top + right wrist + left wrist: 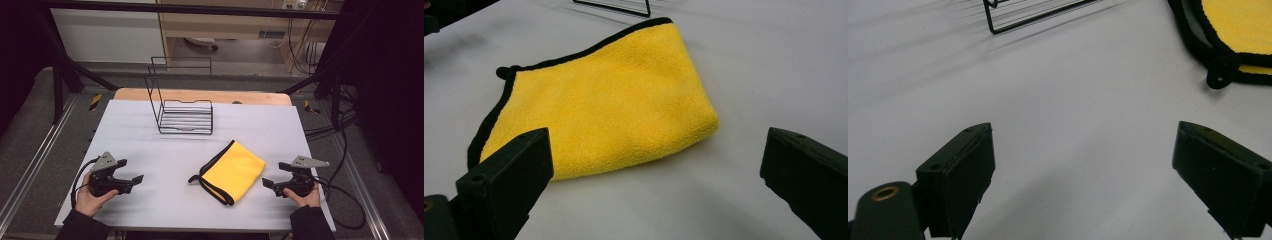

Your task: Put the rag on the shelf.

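Folded yellow cloth with black trim and a small hanging loop lies flat on the white table, in front of the wire rack. Left gripper and right gripper flank it, jaws spread wide, holding and touching nothing.

Table inventory: four items across three kinds.
One folded yellow microfibre cloth with black trim; one black wire rack; two black hand-held grippers, left and right.

Yellow cloth edged black; black wire rack; pale grey table.
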Available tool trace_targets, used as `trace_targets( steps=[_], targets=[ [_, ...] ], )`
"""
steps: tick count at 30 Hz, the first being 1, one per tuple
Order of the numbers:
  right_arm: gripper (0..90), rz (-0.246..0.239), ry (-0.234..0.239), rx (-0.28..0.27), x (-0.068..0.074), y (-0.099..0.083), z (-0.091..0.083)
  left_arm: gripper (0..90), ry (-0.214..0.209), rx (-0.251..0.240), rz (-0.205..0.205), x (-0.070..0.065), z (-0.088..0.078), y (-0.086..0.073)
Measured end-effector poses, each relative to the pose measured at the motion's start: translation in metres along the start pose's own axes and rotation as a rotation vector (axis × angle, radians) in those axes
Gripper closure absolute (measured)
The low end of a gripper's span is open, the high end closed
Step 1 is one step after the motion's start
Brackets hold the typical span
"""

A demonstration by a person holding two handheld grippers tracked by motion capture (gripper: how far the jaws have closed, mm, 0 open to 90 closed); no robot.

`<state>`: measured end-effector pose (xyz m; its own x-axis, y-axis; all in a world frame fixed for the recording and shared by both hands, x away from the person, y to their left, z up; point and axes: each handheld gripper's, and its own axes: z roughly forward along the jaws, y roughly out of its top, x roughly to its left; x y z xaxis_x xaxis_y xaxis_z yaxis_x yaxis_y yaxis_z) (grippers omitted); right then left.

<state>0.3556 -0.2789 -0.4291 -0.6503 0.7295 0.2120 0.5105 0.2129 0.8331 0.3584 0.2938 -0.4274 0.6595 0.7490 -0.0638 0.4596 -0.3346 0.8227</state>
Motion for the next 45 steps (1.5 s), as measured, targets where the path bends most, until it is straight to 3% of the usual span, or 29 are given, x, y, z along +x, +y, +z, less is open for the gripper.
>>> trace_targets(
  steps=[8, 28, 36, 42, 45],
  targets=[
    [1.5, 0.006, -0.006, 0.0, 0.001, 0.0, 0.0, 10.5, -0.002, -0.004, -0.007, -0.002, 0.001, 0.001],
    [1.5, 0.011, -0.031, 0.028, 0.006, 0.002, 0.006, 14.5, -0.06, 0.047, 0.013, -0.037, 0.027, 0.024],
    [1.6, 0.005, -0.038, 0.035, 0.007, 0.002, 0.008, 18.0, -0.092, 0.073, 0.036, -0.066, 0.052, 0.051],
    [1.6, 0.007, -0.04, 0.037, 0.008, 0.002, 0.008, 22.1, -0.112, 0.088, 0.034, -0.082, 0.07, 0.067],
    [1.6, 0.006, -0.039, 0.037, 0.008, 0.002, 0.008, 24.3, -0.136, 0.101, 0.023, -0.092, 0.087, 0.077]
  ],
)
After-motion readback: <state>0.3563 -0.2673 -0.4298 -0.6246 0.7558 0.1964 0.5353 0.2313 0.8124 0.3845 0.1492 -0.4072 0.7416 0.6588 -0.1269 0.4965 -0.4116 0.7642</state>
